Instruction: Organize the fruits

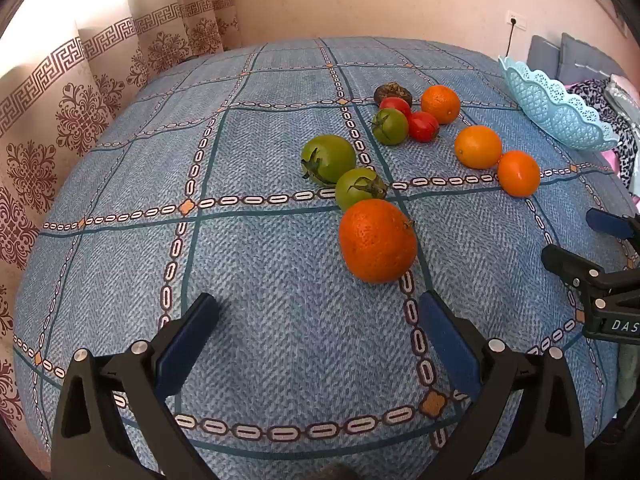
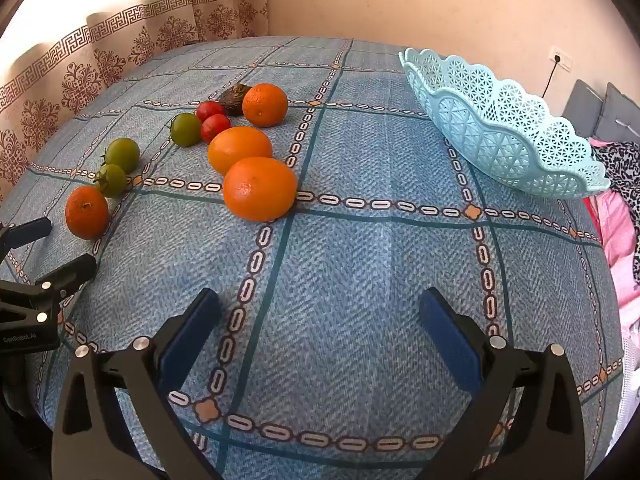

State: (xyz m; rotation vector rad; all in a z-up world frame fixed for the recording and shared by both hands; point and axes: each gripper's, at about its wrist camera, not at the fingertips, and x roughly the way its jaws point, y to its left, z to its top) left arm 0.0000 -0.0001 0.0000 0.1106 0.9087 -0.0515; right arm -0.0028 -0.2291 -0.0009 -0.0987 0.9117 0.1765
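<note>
Several fruits lie loose on the blue patterned tablecloth (image 1: 280,320). Nearest my left gripper (image 1: 318,308) is a big orange (image 1: 378,240), just beyond its open, empty fingers. Behind it lie two green tomatoes (image 1: 328,158) (image 1: 358,186), a third green tomato (image 1: 390,126), two red tomatoes (image 1: 423,126), a dark brown fruit (image 1: 393,93) and three more oranges (image 1: 478,147). My right gripper (image 2: 320,308) hovers open over bare cloth, with an orange (image 2: 260,188) ahead and to the left. A light blue lattice basket (image 2: 508,136), empty, stands at the far right.
Patterned curtains (image 1: 60,112) hang beyond the table's left edge. To the right of the table lie pink and leopard-print fabrics (image 2: 624,208) and a grey cushion. A wall socket with a cable (image 2: 558,58) is behind the basket. Each gripper shows at the edge of the other's view.
</note>
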